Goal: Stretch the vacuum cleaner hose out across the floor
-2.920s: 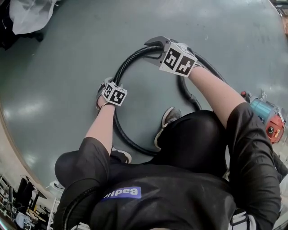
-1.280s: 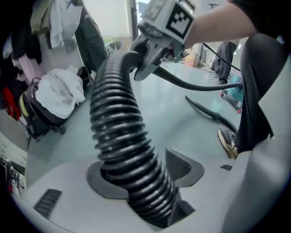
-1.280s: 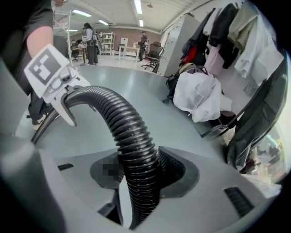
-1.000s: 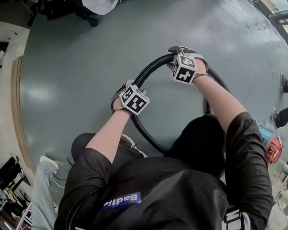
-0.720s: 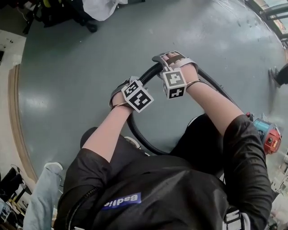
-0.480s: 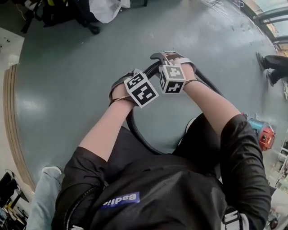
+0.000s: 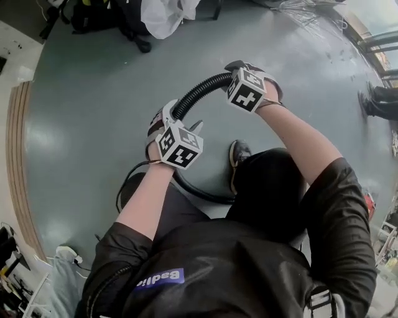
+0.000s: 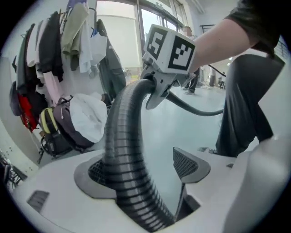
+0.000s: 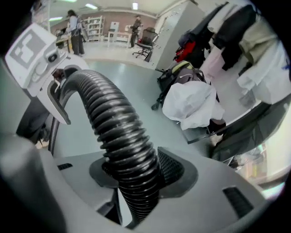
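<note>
The black ribbed vacuum hose arcs above the floor between my two grippers, and its lower run loops on the floor by my feet. My right gripper is shut on the hose. In the right gripper view the hose is squeezed between both pads of that gripper. My left gripper holds nothing and its jaws are opening. In the left gripper view the hose leans on the left pad of my left gripper. The right pad stands apart from it.
Dark bags and a white cloth lie at the far edge of the grey floor. Coats hang on a rack above them. A thin black cable curls near my left knee. Another person's legs stand at the right.
The two grippers were close together half a second ago and now stand apart, the left one lower and nearer me on the hose. The hose arc between them is longer.
</note>
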`<state>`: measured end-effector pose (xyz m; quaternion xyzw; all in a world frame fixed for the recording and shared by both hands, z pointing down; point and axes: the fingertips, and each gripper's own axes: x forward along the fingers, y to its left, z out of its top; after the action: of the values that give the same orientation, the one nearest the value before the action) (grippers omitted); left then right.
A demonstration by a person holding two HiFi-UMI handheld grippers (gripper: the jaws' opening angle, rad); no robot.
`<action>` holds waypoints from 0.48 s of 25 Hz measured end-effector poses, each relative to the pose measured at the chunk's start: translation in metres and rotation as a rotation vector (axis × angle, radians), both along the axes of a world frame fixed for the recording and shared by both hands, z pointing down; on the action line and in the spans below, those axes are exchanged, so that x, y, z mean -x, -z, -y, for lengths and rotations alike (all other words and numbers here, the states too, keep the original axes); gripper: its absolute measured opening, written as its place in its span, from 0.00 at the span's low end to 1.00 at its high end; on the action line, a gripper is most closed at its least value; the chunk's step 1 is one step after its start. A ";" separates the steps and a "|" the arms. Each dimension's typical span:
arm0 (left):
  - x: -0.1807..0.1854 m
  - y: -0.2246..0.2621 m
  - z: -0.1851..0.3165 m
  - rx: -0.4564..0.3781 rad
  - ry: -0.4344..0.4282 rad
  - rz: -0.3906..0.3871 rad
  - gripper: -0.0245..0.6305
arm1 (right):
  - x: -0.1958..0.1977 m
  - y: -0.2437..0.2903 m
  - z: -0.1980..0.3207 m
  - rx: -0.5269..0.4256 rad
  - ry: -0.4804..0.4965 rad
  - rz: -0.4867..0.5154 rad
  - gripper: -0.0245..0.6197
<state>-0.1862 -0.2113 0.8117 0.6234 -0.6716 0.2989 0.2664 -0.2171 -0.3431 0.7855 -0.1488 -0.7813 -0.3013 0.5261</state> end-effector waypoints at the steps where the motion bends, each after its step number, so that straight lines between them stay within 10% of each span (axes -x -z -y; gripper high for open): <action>1: 0.009 -0.009 -0.006 0.041 0.021 0.018 0.63 | 0.005 -0.002 0.008 0.038 -0.037 0.005 0.34; 6: 0.042 -0.071 -0.041 0.224 0.111 -0.014 0.63 | 0.019 -0.040 0.032 0.133 -0.009 -0.033 0.34; 8: 0.051 -0.085 -0.044 0.304 0.106 -0.035 0.30 | 0.025 -0.061 0.026 0.170 0.068 -0.064 0.34; 12: 0.076 -0.094 -0.029 0.420 0.068 -0.051 0.25 | 0.031 -0.099 0.024 0.163 0.274 -0.118 0.40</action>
<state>-0.2622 -0.1827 0.9054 0.5386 -0.6083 0.4070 0.4174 -0.2481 -0.3673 0.8843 -0.3135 -0.7432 -0.2964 0.5114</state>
